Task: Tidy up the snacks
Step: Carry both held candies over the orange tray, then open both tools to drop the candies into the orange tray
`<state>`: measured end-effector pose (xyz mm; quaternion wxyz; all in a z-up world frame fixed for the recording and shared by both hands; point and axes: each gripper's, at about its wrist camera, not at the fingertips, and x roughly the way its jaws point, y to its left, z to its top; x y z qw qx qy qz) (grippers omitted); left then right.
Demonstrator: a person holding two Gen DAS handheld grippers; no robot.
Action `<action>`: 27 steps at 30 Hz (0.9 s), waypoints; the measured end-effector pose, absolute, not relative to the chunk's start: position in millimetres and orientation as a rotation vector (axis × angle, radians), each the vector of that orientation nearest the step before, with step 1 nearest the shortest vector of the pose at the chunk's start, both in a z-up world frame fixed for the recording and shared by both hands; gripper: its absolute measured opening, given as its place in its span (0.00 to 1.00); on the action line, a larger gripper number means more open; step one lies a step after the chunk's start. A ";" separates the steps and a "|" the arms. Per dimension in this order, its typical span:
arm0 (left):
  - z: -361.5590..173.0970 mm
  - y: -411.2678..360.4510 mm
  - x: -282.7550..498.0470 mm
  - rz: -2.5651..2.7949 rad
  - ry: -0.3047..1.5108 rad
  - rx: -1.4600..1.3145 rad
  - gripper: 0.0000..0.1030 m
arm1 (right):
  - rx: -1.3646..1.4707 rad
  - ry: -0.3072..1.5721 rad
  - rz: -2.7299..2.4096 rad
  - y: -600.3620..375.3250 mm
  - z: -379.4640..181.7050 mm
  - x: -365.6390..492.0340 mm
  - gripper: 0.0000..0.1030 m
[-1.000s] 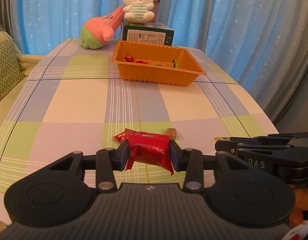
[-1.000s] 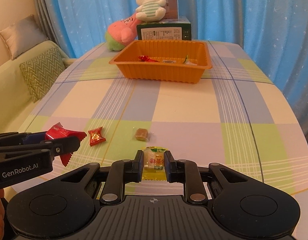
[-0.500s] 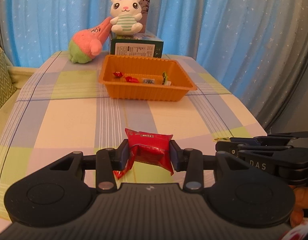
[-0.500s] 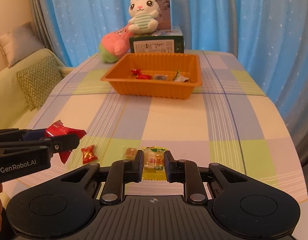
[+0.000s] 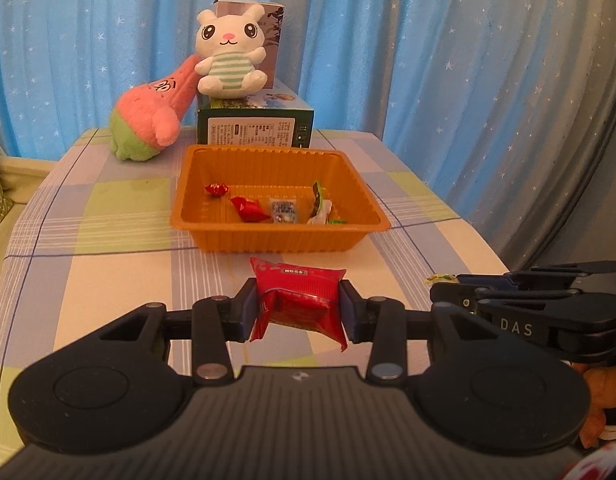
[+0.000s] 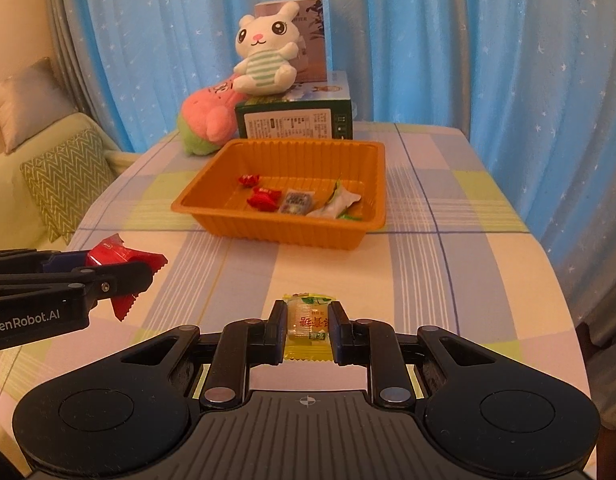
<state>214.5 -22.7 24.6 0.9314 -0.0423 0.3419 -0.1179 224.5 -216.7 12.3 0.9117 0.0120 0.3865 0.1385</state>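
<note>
Two black tongs hang above the checked cloth table (image 6: 448,264). The left tongs (image 5: 297,312) pinch one shiny red crinkly snack bag (image 5: 303,300). The right tongs (image 6: 308,330) pinch one small yellow candy packet (image 6: 308,326). Ahead sits one ribbed orange plastic tray (image 6: 291,236) with about five wrapped snacks (image 6: 295,202) inside. Two soft plush toys (image 6: 263,60) rest behind it.

Both wrist cameras looked forward and downward along their fingers, from near the table (image 5: 119,216). Both views shared the orange tray (image 5: 283,240) (image 6: 291,236) ahead.
</note>
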 end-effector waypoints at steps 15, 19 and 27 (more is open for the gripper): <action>36.8 -17.4 309.4 -0.244 0.696 -0.069 0.37 | 0.029 0.799 0.304 -212.5 20.5 318.8 0.21; 34.7 -17.0 329.6 -0.245 0.702 -0.053 0.37 | 0.028 0.803 0.311 -208.9 19.3 337.7 0.21; 27.2 -14.7 361.9 -0.242 0.718 -0.026 0.37 | 0.025 0.814 0.313 -203.9 12.8 369.1 0.21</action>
